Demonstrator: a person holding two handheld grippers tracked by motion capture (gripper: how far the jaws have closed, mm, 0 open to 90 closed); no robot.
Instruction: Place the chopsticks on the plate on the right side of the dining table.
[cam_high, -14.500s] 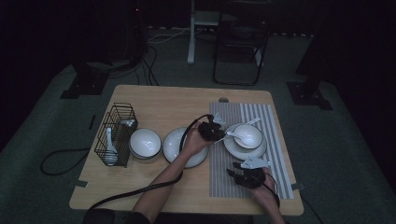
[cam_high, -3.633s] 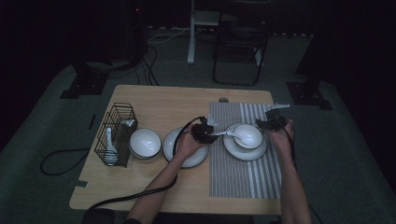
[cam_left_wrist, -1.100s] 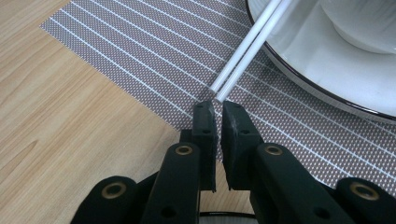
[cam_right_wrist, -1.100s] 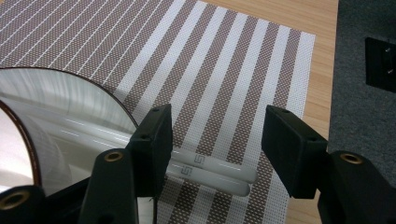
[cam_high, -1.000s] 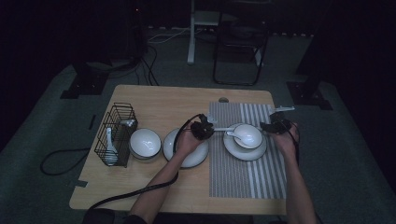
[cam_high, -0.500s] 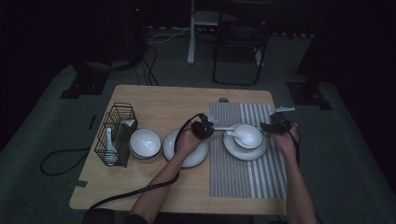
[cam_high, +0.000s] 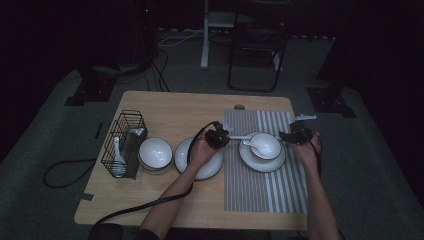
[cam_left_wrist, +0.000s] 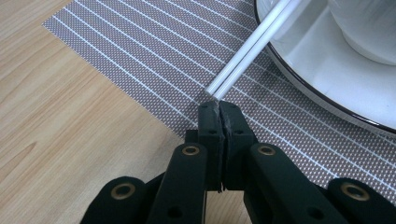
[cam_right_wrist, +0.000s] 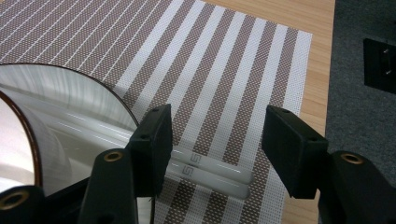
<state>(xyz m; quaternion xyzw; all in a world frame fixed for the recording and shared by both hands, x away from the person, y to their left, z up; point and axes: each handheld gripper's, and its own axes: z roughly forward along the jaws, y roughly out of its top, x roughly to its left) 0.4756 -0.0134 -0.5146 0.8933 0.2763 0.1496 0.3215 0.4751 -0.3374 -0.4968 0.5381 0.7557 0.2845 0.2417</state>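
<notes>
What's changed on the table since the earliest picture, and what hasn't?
The right gripper has gone from the mat's near edge to the far side of the plate, jaws open over the chopsticks lying there. The left gripper, then at the bowl, now pinches the chopsticks' other ends, shut. The spoon, rack and left-hand dishes stayed put.

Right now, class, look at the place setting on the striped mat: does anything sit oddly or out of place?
Yes. The white chopsticks lie across the plate behind the bowl, their ends overhanging the mat on both sides. The left gripper pinches one end; the right gripper straddles the other, open.
</notes>
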